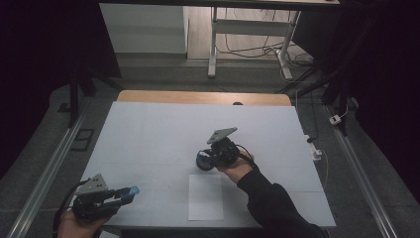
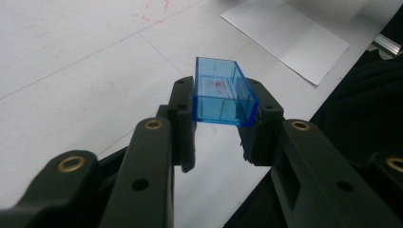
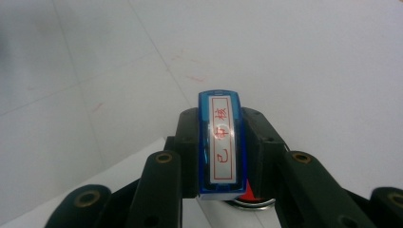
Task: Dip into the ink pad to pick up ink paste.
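My left gripper (image 1: 126, 193) sits at the table's near left corner, shut on a clear blue plastic cap (image 1: 132, 190). The left gripper view has the cap (image 2: 223, 92) open side up, pinched between the two black fingertips of the left gripper (image 2: 221, 97). At mid-table, my right gripper (image 1: 204, 159) is shut on a blue stamp (image 1: 201, 160), just above the sheet. In the right gripper view the stamp (image 3: 222, 142) is clamped lengthwise in the right gripper (image 3: 221, 124), and its white label bears red characters. A red and metal part shows under its near end.
A white paper sheet (image 1: 206, 197) lies near the front edge, below the right hand; it also appears at the upper right as the sheet (image 2: 290, 35). A white cover (image 1: 158, 134) spreads over the table. A dark sleeve (image 1: 275, 203) reaches in from the bottom right.
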Tool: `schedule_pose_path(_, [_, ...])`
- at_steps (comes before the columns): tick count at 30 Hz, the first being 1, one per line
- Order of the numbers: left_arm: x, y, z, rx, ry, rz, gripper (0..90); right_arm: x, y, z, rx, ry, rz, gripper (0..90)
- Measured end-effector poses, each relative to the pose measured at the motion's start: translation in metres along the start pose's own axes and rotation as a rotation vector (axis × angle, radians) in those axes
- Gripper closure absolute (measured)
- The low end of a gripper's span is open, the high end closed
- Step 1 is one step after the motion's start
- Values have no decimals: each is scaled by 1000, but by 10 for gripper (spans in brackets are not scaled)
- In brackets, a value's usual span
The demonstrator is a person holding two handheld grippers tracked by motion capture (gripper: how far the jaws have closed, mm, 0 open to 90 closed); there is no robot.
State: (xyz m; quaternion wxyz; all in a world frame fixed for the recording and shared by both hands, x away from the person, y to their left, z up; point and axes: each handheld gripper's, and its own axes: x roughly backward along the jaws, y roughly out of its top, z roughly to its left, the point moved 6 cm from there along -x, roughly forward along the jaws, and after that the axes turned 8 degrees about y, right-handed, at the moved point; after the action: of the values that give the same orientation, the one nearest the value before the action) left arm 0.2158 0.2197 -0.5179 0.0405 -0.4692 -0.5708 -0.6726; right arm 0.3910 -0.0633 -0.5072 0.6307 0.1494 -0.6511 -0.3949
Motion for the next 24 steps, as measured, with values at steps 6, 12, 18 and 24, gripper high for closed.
schedule_pose_path(6, [0, 0, 0, 2, -1, -2, 683, 8, 3, 10, 17, 27, -13, 708])
schedule_pose_path(12, [0, 0, 0, 3, -2, -3, 683, 15, 2, 17, 36, 48, -21, 708])
schedule_pose_path(18, [0, 0, 0, 4, -3, -4, 683, 22, 2, 24, 39, 63, -34, 708])
schedule_pose_path(24, [1, 0, 0, 3, -4, -5, 683, 28, -1, 31, 60, 73, -34, 708])
